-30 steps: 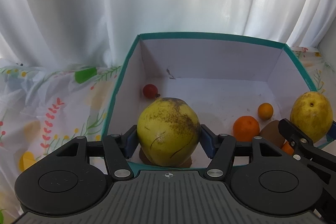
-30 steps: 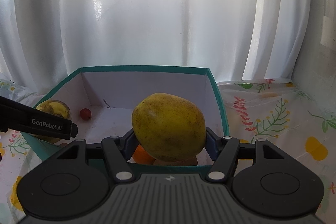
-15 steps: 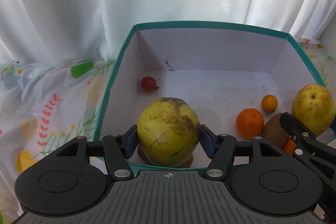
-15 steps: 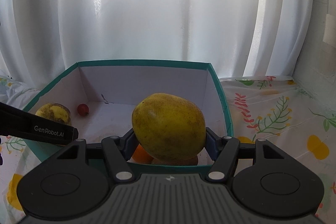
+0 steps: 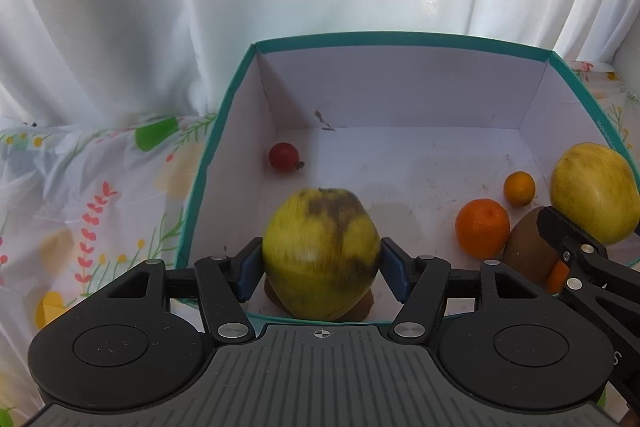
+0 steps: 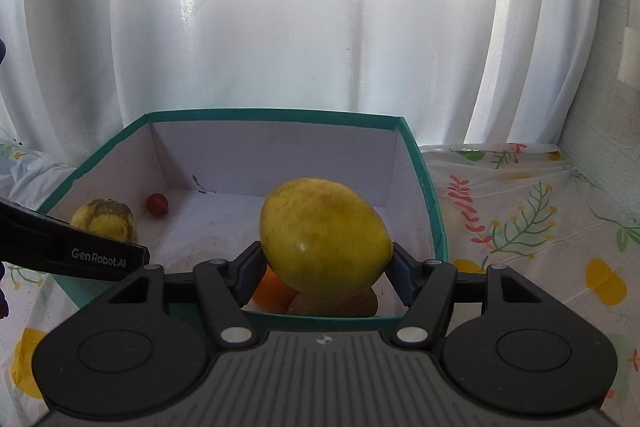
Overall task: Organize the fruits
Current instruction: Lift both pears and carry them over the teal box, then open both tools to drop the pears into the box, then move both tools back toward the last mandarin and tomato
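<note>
My left gripper is shut on a yellow pear with brown blotches, held over the near left part of the teal box. The pear looks blurred while the fingers are sharp. My right gripper is shut on a smoother yellow pear over the near right part of the box. In the left wrist view that pear shows at the right edge. In the right wrist view the blotchy pear shows behind the left gripper's arm.
On the white box floor lie a red cherry tomato, an orange, a small orange and a brown kiwi. A floral tablecloth covers the table. White curtains hang close behind the box.
The blotchy pear has turned between the left pads, its brown patch now facing the camera. The box sits slightly higher in the left view. The right gripper and its pear have kept still.
</note>
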Demonstrator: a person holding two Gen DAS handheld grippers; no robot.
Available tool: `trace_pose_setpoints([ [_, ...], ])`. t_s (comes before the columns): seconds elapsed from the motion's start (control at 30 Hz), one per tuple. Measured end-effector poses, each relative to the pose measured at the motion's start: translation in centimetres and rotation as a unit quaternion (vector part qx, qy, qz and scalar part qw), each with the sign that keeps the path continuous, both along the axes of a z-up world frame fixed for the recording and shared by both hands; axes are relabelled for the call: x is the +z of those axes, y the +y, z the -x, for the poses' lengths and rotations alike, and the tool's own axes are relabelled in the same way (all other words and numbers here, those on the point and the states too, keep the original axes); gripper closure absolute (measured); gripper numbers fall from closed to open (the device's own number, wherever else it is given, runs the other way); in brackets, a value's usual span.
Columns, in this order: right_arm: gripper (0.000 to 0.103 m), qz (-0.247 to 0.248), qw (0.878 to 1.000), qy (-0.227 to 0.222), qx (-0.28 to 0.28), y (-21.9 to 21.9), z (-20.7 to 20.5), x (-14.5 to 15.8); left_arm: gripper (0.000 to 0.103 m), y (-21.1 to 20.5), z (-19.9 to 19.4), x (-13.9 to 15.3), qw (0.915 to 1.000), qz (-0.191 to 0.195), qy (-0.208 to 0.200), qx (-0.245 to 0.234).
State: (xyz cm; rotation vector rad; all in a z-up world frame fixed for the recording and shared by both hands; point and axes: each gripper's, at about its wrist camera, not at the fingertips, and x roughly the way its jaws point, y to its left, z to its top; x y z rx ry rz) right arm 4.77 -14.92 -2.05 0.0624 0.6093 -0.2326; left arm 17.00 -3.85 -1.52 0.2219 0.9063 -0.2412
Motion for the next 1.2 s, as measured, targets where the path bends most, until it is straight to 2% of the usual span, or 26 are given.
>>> trace_pose_setpoints([
  [0.03,0.038,0.000,1.000,0.000,0.000,0.0,0.0,0.0,0.036,0.1,0.1,0.1,1.0000,0.003,-0.002,0.000],
  [0.1,0.038,-0.002,1.000,-0.004,-0.004,0.0,0.2,0.1,0.023,0.2,0.2,0.4,1.0000,0.006,-0.008,-0.001],
  [0.17,0.037,0.000,0.999,-0.035,-0.006,0.0,1.0,0.8,0.020,0.3,0.5,0.9,0.9998,0.013,-0.015,-0.002],
  [0.33,0.024,0.014,0.995,-0.095,-0.024,-0.2,3.2,2.8,0.016,0.6,1.6,2.5,0.9987,0.036,-0.032,-0.014],
  [0.57,0.018,0.005,0.992,-0.114,-0.052,-0.3,6.8,3.5,0.013,1.0,4.2,4.3,0.9972,0.038,-0.060,-0.022],
  [0.8,0.017,-0.003,0.993,-0.093,-0.074,0.5,10.4,2.2,0.013,1.6,6.4,4.4,0.9969,0.039,-0.063,-0.024],
  [1.2,0.017,0.000,0.998,-0.023,-0.054,3.1,14.5,-2.0,0.013,2.8,10.1,2.8,0.9967,0.044,-0.047,-0.048],
])
